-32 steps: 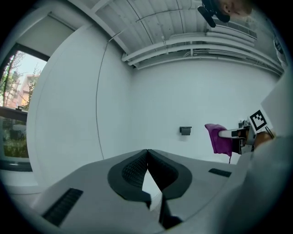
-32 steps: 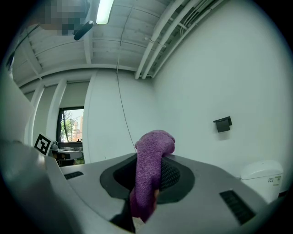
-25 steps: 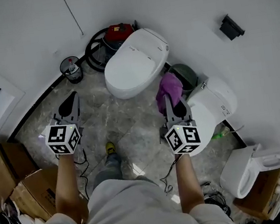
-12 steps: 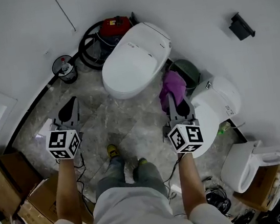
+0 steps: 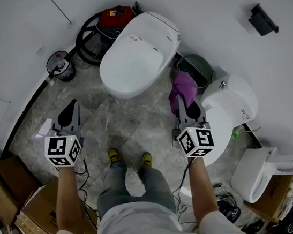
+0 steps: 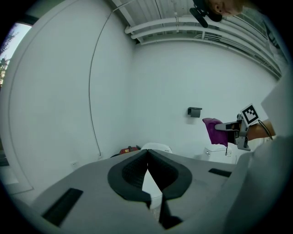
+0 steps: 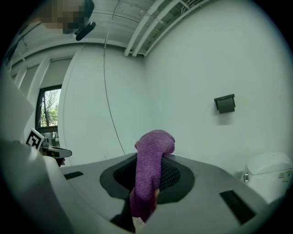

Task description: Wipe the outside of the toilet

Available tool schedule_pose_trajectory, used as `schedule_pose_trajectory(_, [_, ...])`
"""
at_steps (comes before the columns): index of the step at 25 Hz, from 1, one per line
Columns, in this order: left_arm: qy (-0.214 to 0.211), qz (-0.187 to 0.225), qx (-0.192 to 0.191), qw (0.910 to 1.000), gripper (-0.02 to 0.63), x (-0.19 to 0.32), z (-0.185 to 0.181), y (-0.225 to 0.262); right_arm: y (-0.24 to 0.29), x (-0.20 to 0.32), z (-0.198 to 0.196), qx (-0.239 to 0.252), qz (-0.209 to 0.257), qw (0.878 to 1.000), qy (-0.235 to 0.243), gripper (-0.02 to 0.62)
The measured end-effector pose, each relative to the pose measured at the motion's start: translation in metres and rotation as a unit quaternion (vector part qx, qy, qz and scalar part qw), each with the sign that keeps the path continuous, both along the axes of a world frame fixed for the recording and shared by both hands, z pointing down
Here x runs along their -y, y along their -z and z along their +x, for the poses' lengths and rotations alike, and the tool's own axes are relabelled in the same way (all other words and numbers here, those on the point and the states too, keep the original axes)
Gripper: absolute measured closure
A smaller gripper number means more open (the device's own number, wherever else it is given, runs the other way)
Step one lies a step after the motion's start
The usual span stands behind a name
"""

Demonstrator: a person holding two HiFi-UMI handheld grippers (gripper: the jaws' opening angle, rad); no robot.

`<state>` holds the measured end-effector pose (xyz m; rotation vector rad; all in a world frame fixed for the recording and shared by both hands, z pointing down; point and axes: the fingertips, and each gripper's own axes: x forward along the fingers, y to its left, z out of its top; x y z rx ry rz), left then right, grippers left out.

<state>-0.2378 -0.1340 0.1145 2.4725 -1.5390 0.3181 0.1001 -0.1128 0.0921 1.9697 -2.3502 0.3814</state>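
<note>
Three toilets, two tools, one cloth, two bins and one red machine stand in this room, seen from above on a marbled floor.

**Toilets.** The toilet with its lid shut fills the upper centre of the frame. A second toilet stands at right of centre, and a third toilet at lower right.

**Tools.**
- The left tool sits at left of centre. Its own view shows the left tool with jaws closed, tips meeting and nothing between them. The white top of the toilet appears just beyond the tips.
- The right tool sits at right of centre. In its own view the right tool is clamped on the purple cloth, which rises above the jaws in a folded hump.

**Relation.**
- The toilet lies up and to the left of the right tool, near it but apart.
- The purple cloth hangs off the bowl, between the toilet and the second one, overlapping the green bin.
- The left tool is well apart from the toilet, down and to its left.

**Other items.**
- A wire bin holding a bottle stands at upper left.
- The red machine with a coiled black hose lies at the top, touching the toilet's rear in this view.
- A black wall fitting is at upper right.
- Cardboard boxes sit at lower left.
- Two yellow shoes show at lower centre.
</note>
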Motion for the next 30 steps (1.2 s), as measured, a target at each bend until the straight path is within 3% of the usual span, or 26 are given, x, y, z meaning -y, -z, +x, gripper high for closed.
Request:
schedule_pose_trajectory(15, [0.027,-0.022,0.027,0.999,0.588,0.007,0.034,-0.16,-0.18,0.024,0.042,0.017,-0.032,0.999,0.021,0.508])
schedule_pose_trajectory(30, [0.032,-0.001,0.046,0.9984,0.588,0.063,0.033,-0.283,-0.326,0.073,0.053,0.019,-0.037,0.999,0.021,0.508])
